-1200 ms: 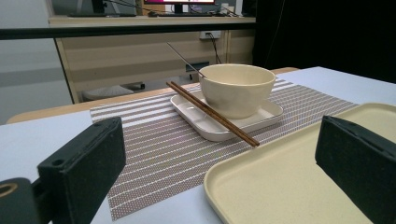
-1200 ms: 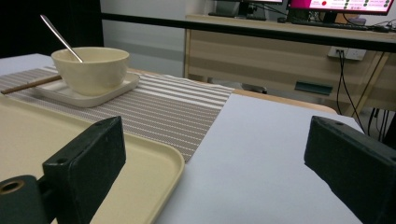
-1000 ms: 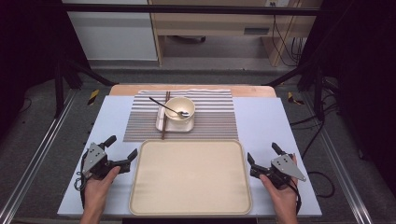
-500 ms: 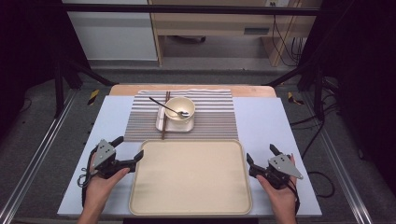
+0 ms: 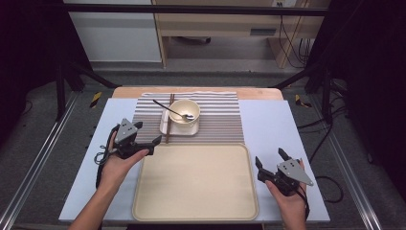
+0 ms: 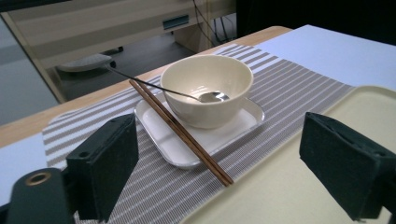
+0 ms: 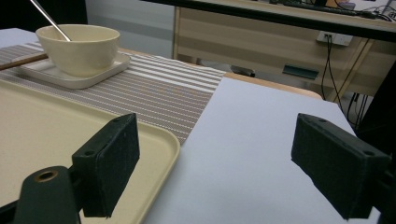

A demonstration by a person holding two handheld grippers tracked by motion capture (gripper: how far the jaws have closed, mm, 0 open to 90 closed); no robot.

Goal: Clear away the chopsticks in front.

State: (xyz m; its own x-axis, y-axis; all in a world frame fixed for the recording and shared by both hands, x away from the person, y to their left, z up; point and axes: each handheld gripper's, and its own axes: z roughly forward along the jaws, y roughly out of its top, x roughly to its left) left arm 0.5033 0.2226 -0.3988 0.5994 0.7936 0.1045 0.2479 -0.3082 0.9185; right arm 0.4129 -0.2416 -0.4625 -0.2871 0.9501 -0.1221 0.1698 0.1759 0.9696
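The left tool (image 5: 149, 143), empty and wide though just narrowing, neared the chopsticks (image 5: 169, 118) (propped on the dish (image 5: 178, 128)); a clumsy nudge risked rolling them off

In the right gripper view, the spoon (image 7: 49, 18) handle and tray (image 7: 154, 154) run off the upper left and left edges; the bowl (image 7: 78, 49) hides the spoon's head.

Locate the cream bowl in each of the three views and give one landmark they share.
High view: the cream bowl sits upper centre, on the small white tray on the striped placemat.
Left gripper view: centre, just above the middle, spoon inside.
Right gripper view: top left.
Shared landmark: the large beige tray, near its far edge in each view.
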